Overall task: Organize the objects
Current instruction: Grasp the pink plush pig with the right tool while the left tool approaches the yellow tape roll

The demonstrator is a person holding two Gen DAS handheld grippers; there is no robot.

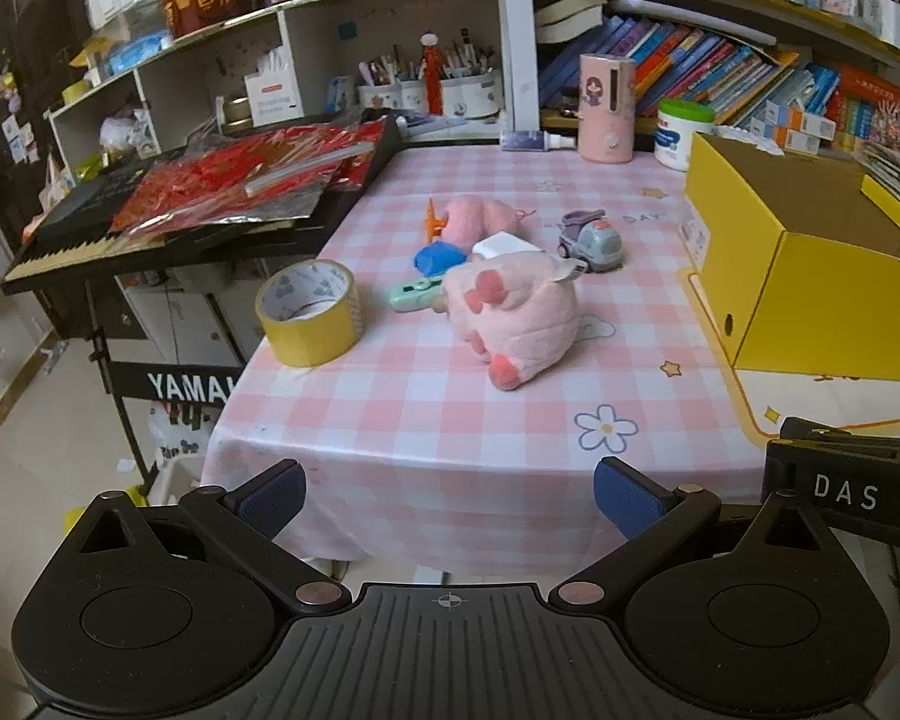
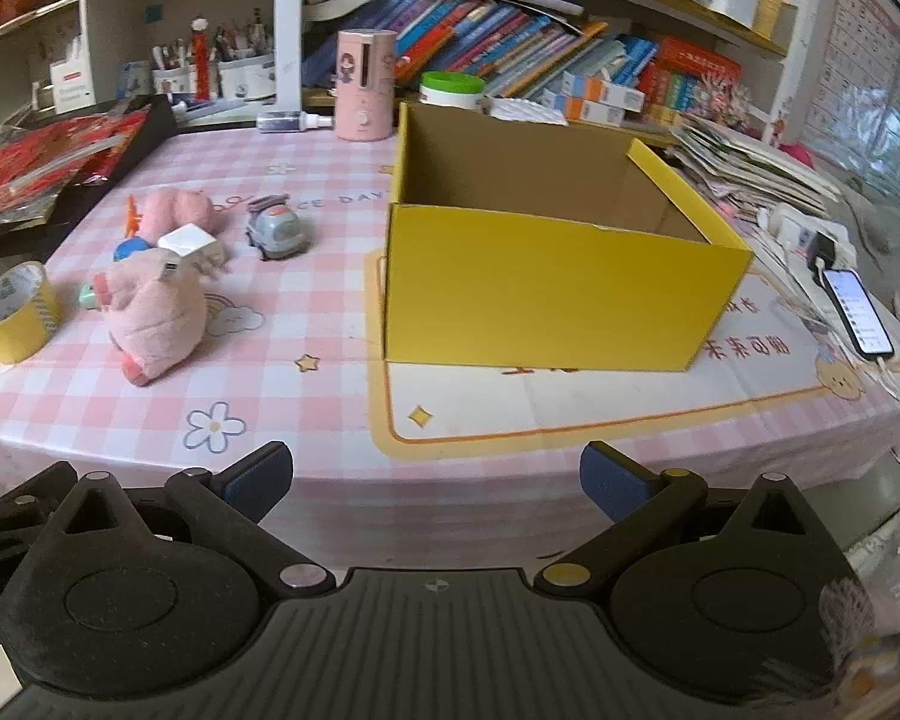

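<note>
Hovering short of the bench (image 1: 450, 420), left claw (image 1: 450, 498) and right claw (image 2: 435, 480) gape wide, empty; pink plush (image 1: 513, 306) half-hides a blue toy (image 1: 435, 257); yellow box (image 1: 810, 276) is cropped.

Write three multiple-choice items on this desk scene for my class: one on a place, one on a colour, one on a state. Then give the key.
1. Where does the tape roll stand? A in the box; B near the table's left edge; C on the keyboard.
2. What colour is the box? A yellow; B blue; C red.
3. How are the left gripper and right gripper? A both open, empty; B both holding toys; C one shut.

Key: B, it stands on the checked cloth left of the pink plush; A, its walls are yellow; A, the pads stand wide apart with nothing between.
</note>
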